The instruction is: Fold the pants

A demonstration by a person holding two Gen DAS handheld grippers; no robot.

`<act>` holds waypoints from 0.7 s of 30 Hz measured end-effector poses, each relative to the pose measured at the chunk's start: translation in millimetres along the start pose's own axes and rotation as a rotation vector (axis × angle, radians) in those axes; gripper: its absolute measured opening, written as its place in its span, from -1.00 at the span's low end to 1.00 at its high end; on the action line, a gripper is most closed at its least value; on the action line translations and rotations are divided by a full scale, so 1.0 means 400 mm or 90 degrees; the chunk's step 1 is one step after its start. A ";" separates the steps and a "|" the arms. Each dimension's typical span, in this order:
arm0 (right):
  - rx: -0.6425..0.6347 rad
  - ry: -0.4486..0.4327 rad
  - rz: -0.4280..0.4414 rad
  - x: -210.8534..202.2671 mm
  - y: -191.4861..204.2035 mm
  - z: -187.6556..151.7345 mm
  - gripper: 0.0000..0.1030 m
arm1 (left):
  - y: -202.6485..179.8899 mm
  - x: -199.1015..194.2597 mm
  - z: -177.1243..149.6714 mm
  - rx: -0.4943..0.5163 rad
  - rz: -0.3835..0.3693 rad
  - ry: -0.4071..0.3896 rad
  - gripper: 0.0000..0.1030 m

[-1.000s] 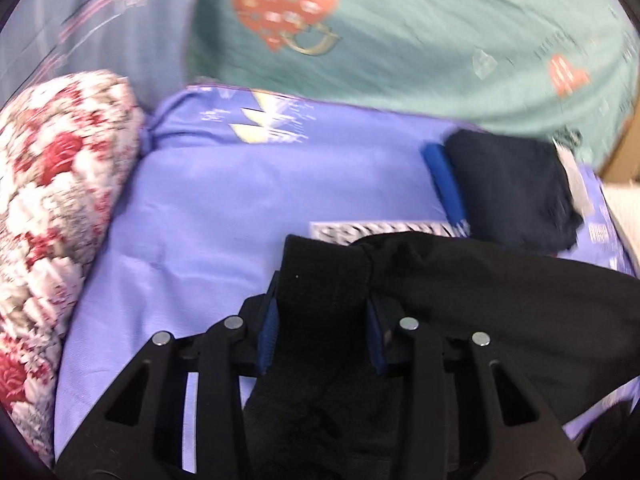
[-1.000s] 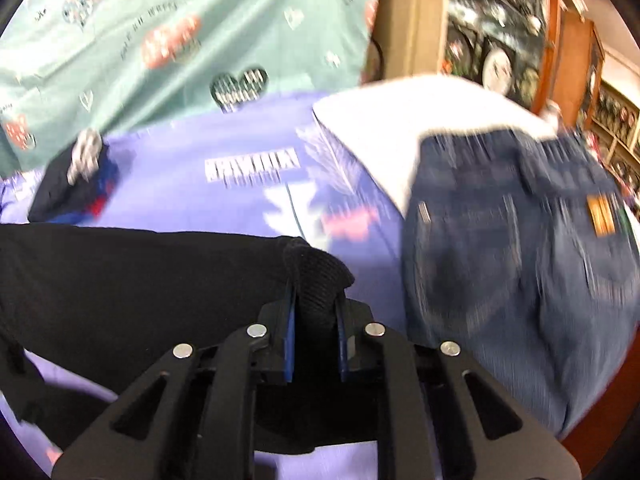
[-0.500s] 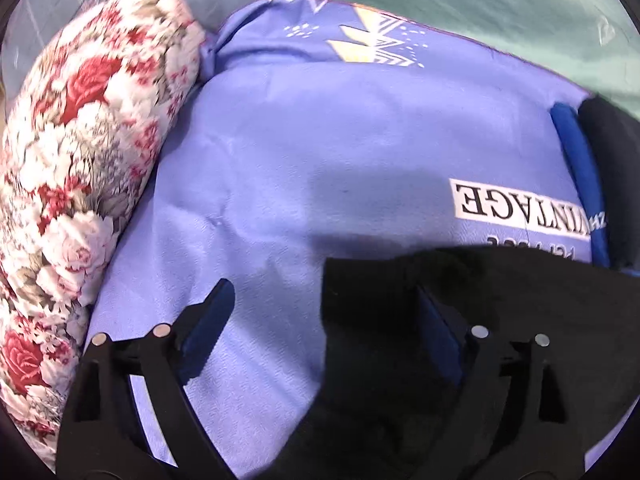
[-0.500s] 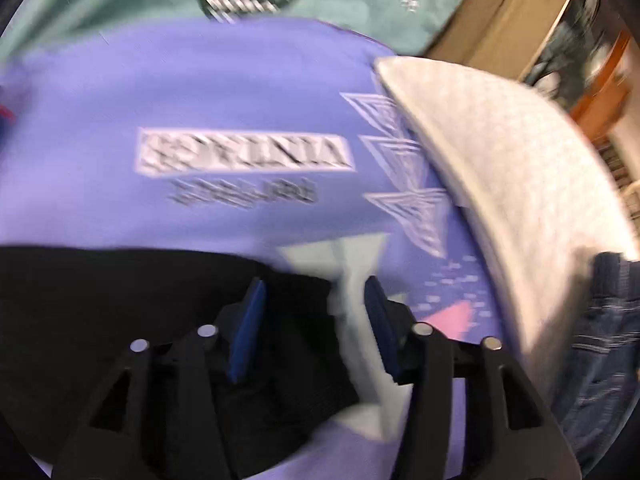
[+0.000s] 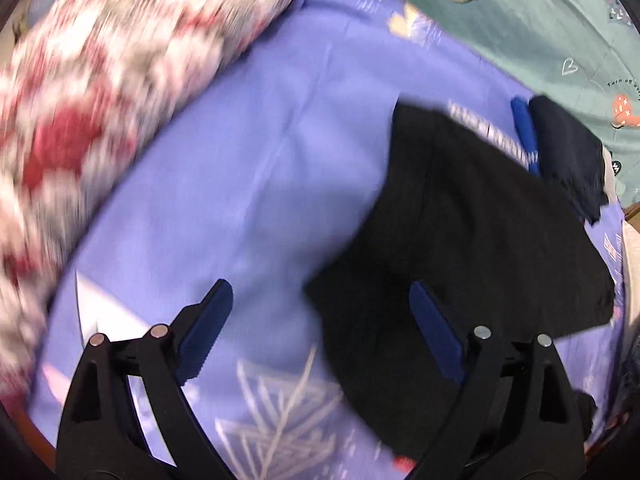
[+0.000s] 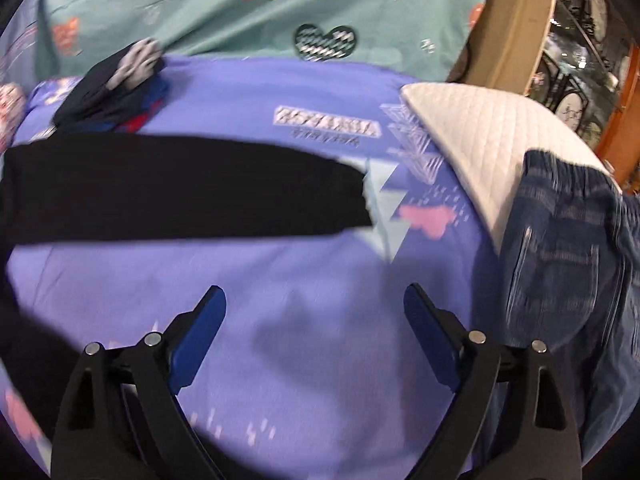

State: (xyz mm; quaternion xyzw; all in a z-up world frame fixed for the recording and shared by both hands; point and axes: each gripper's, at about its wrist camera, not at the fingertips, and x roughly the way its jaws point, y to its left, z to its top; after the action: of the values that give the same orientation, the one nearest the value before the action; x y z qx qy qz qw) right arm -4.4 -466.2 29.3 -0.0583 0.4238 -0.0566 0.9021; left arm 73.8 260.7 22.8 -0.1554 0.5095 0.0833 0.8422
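Black pants (image 5: 472,240) lie flat on the purple bedsheet (image 5: 240,184). In the right wrist view the black pants (image 6: 180,192) stretch as a long band across the sheet (image 6: 300,340). My left gripper (image 5: 320,312) is open and empty, its right finger over the near edge of the pants. My right gripper (image 6: 316,312) is open and empty above bare sheet, short of the pants.
A floral pillow (image 5: 100,100) lies at the left. A dark folded garment pile (image 5: 568,160) sits beyond the pants; it also shows in the right wrist view (image 6: 116,92). Blue jeans (image 6: 568,272) and a white quilted pillow (image 6: 480,136) lie at the right. A teal sheet (image 6: 260,12) hangs behind.
Both grippers held the black pants a second ago, opened and let go. They have since drawn back, and the pants now lie flat on the sheet.
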 end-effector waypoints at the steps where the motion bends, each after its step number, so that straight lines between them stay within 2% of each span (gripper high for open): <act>1: -0.018 0.003 0.021 -0.016 0.015 -0.034 0.76 | 0.011 0.005 -0.023 -0.005 -0.005 0.007 0.77; 3: -0.050 0.010 0.035 -0.039 0.053 -0.084 0.76 | 0.031 0.024 -0.053 -0.024 -0.008 0.014 0.77; 6: -0.078 0.022 0.063 -0.058 0.087 -0.150 0.76 | 0.039 0.060 -0.078 -0.055 -0.042 0.027 0.75; 10: -0.070 0.032 0.084 -0.074 0.096 -0.206 0.76 | -0.010 0.100 -0.079 -0.051 -0.068 0.033 0.75; 12: -0.062 0.030 0.098 -0.086 0.093 -0.224 0.76 | -0.040 0.129 -0.072 -0.050 -0.055 0.040 0.74; 14: -0.057 0.034 0.102 -0.091 0.092 -0.236 0.76 | -0.055 0.139 -0.065 -0.054 -0.034 0.025 0.73; 16: -0.054 0.038 0.104 -0.092 0.095 -0.253 0.76 | -0.067 0.139 -0.061 -0.064 -0.028 0.021 0.44; 17: -0.052 0.039 0.105 -0.093 0.094 -0.261 0.76 | -0.074 0.134 -0.064 -0.064 -0.026 0.023 0.19; 18: -0.051 0.042 0.108 -0.094 0.094 -0.268 0.76 | -0.078 0.130 -0.069 -0.062 -0.026 0.023 -0.14; 21: -0.051 0.043 0.114 -0.095 0.089 -0.278 0.76 | -0.073 0.111 -0.085 -0.061 -0.052 0.019 -0.49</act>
State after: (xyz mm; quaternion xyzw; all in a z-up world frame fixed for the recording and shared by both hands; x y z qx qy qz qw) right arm -112.3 -431.7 -17.7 -0.0543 0.4595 0.0397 0.8856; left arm 75.0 220.7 -25.9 -0.2175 0.5104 0.0706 0.8289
